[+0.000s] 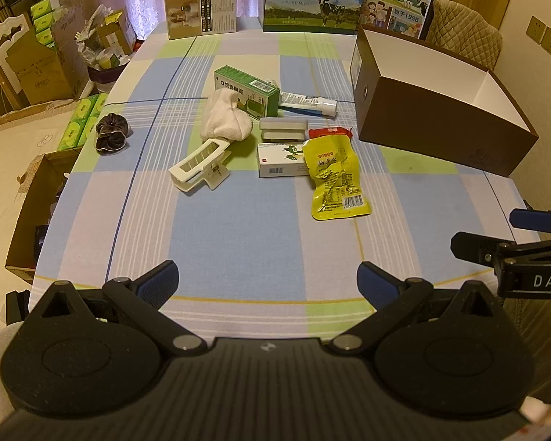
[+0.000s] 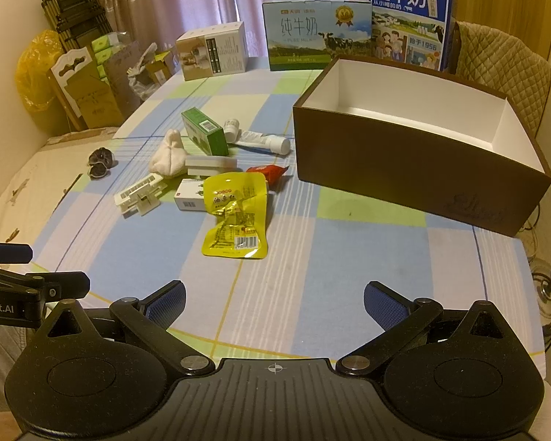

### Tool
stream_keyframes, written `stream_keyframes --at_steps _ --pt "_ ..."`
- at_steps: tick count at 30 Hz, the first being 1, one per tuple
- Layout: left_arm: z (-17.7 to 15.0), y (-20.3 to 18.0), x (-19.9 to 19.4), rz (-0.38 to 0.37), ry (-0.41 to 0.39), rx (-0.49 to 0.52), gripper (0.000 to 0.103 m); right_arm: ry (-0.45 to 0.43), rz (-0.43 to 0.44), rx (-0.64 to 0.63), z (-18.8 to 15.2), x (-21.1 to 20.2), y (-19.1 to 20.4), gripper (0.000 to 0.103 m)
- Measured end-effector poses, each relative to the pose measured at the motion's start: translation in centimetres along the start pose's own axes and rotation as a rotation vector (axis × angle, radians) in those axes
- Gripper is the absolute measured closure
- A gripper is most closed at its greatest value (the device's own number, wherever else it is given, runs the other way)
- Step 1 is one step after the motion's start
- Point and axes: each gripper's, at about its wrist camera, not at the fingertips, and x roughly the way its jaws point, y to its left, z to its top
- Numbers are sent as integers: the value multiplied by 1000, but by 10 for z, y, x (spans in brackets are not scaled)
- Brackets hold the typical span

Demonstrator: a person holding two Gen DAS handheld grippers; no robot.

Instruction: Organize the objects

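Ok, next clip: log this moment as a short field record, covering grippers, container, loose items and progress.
left gripper: open, holding nothing, over the near table edge
right gripper: open, holding nothing, over the near table edge
container: brown box, open top, white inside, nothing visible in it
loose items: yellow snack pouch, white medicine box, red packet, green carton, toothpaste tube, white cloth bundle, white clip, dark scrunchie
surface: checked tablecloth
progress: nothing boxed yet
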Motion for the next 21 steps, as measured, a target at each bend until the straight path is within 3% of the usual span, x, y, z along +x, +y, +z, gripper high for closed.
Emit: stream_keyframes --at_steps 21 --pt "-1 0 1 2 2 0 1 10 -3 -1 0 3 -1 2"
